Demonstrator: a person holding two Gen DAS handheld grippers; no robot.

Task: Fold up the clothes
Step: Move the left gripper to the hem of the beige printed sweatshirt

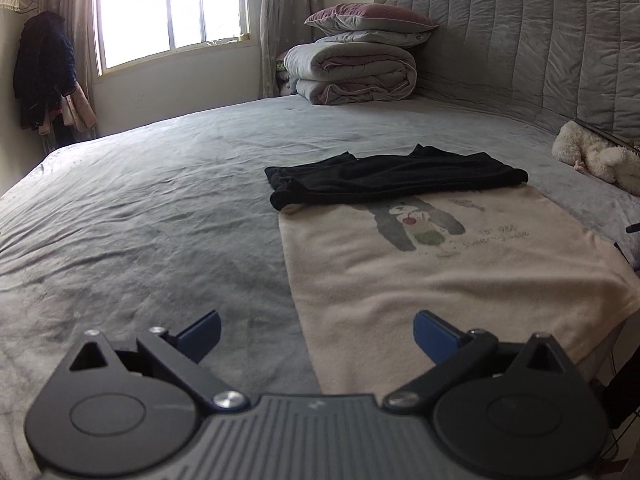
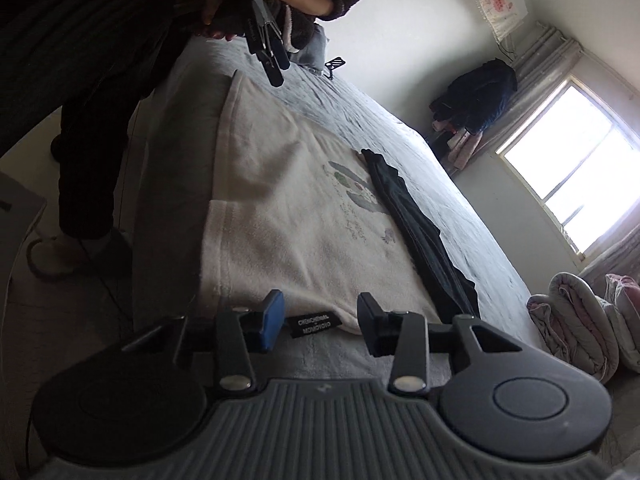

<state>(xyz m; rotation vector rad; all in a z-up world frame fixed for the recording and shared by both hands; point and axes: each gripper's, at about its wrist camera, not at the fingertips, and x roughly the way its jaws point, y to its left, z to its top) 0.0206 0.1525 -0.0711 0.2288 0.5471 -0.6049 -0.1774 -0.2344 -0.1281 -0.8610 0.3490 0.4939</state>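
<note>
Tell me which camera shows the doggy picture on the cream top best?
The left wrist view. There the dog print on the cream top faces the camera, well lit, with the writing beside it visible. In the right wrist view the print is seen from the side, faint and squashed, so the dog is hard to make out.

folded quilts [image 1: 352, 76] and a pillow [image 1: 370, 18] stacked near the headboard [image 1: 540, 48]

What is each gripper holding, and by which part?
Nothing: left gripper open and empty; right gripper open around the label of the cream garment, not pressing it.
</note>
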